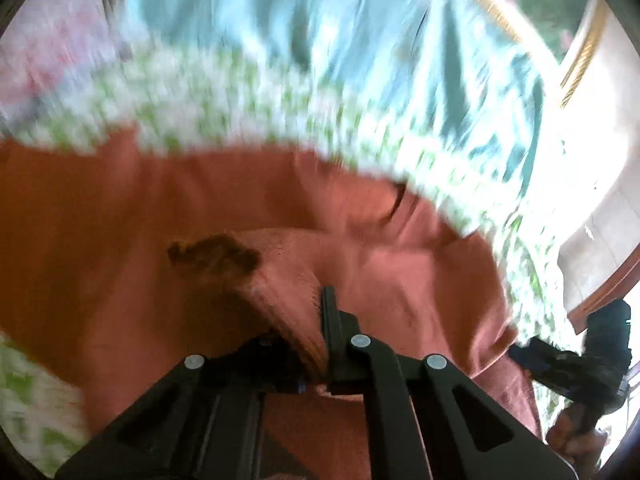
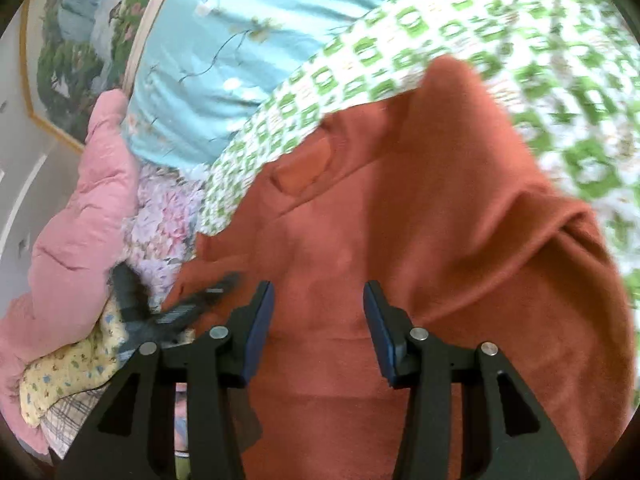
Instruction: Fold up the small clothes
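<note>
A rust-orange garment [image 1: 160, 208] lies spread on a green-and-white patterned bed sheet [image 1: 224, 96]. My left gripper [image 1: 316, 320] is shut on a fold of the garment and holds it bunched between the jaws. In the right wrist view the same orange garment [image 2: 400, 208] fills the centre. My right gripper [image 2: 318, 312] is open just above the cloth, with nothing between its blue pads [image 2: 260, 328]. The left gripper [image 2: 176, 308] shows blurred at the garment's left edge. The right gripper [image 1: 576, 356] shows at the right edge of the left wrist view.
A light blue floral quilt [image 2: 224, 64] lies beyond the sheet. A pink padded blanket [image 2: 80, 216], floral cloth [image 2: 164, 216] and a yellow printed garment [image 2: 68, 372] are piled at the left. A framed landscape picture [image 2: 72, 40] hangs on the wall behind.
</note>
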A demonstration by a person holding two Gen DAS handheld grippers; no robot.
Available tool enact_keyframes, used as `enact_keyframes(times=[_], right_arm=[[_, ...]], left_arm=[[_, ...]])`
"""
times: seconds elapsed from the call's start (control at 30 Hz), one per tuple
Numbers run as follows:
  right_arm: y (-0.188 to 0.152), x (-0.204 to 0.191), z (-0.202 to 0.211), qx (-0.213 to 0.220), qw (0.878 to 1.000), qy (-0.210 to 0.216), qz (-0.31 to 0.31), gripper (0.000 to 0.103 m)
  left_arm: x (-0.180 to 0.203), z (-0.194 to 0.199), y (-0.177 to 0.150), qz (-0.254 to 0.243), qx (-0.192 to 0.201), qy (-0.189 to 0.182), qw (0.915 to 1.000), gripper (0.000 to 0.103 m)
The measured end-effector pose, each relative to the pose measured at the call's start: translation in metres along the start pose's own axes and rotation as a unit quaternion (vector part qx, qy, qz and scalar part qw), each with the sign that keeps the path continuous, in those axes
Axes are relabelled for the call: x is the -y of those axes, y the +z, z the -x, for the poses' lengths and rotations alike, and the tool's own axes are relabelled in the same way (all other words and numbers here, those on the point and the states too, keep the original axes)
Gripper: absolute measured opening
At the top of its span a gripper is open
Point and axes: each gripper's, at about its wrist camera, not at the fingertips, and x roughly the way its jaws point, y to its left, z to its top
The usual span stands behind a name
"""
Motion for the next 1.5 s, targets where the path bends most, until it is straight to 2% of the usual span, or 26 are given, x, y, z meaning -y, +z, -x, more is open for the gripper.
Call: enact_keyframes(times=[0.03,0.07,0.1,0.17,0.27,0.37,0.43,0.6,0.63,0.67,0.7,0.83,0.9,1.03,1.13,1.2,1.27,1.3,1.4,1.5], right_arm=[[0.0,0.003,0.004,0.004,1.0,-0.006,-0.001,0.048],[0.0,0.007,0.008,0.007,1.0,-0.01,0.0,0.048],[0.0,0.01,0.01,0.011,1.0,-0.015,0.001,0.048],[0.004,0.018,0.013,0.017,0.999,-0.039,0.002,0.048],[0.014,0.023,0.016,0.031,0.996,-0.078,0.016,0.048],[0.036,0.026,0.016,0.048,0.987,-0.142,0.049,0.048],[0.057,0.03,0.001,0.037,0.981,-0.178,0.067,0.048],[0.095,0.043,-0.053,-0.011,0.969,-0.223,0.102,0.048],[0.099,0.047,-0.062,-0.023,0.969,-0.225,0.102,0.045],[0.1,0.052,-0.069,-0.034,0.969,-0.225,0.1,0.035],[0.101,0.055,-0.071,-0.035,0.97,-0.22,0.101,0.01],[0.103,0.048,-0.039,0.026,0.975,-0.199,0.1,0.01],[0.105,0.053,-0.031,0.041,0.975,-0.201,0.089,0.01],[0.103,0.07,-0.043,0.017,0.975,-0.207,0.072,0.011],[0.099,0.071,-0.037,0.019,0.977,-0.208,0.054,0.017],[0.096,0.069,-0.024,0.03,0.975,-0.215,0.041,0.017],[0.092,0.061,-0.01,0.042,0.978,-0.202,0.037,0.018],[0.087,0.054,-0.003,0.048,0.979,-0.193,0.038,0.022],[0.064,0.034,0.01,0.048,0.984,-0.166,0.051,0.04],[0.036,0.016,0.006,0.025,0.989,-0.135,0.059,0.041]], left_arm=[[-0.004,0.007,0.001,-0.004,0.012,0.016,0.9998,0.004],[-0.013,0.003,0.0,-0.009,0.004,0.037,0.9993,0.004],[-0.024,-0.007,-0.002,-0.004,-0.024,0.054,0.9982,0.004],[-0.038,-0.017,-0.007,0.016,-0.051,0.046,0.9975,0.004],[-0.036,-0.016,-0.012,0.009,-0.047,0.045,0.9978,0.004],[-0.04,-0.02,-0.013,0.011,-0.057,0.042,0.9974,0.005],[-0.043,-0.021,-0.014,0.021,-0.064,0.035,0.9971,0.005],[-0.046,-0.011,-0.029,0.016,-0.067,0.039,0.9968,0.005],[-0.046,-0.011,-0.03,0.016,-0.068,0.039,0.9968,0.005],[-0.045,-0.011,-0.031,0.014,-0.069,0.038,0.9968,0.005],[-0.041,-0.012,-0.03,0.007,-0.07,0.037,0.9968,0.004],[-0.02,-0.009,-0.022,-0.011,-0.052,0.017,0.9984,0.005],[-0.021,-0.015,-0.021,-0.018,-0.057,0.031,0.9977,0.005],[-0.041,-0.012,-0.027,0.006,-0.072,0.029,0.9969,0.012],[-0.051,0.001,-0.026,0.019,-0.064,0.028,0.9974,0.016],[-0.056,0.01,-0.025,0.023,-0.06,0.03,0.9975,0.016],[-0.059,0.02,-0.027,0.023,-0.056,0.032,0.9977,0.016],[-0.062,0.027,-0.029,0.026,-0.052,0.033,0.9978,0.016],[-0.073,0.046,-0.034,0.039,-0.042,0.037,0.9977,0.017],[-0.089,0.066,-0.039,0.058,-0.034,0.049,0.9965,0.023]])
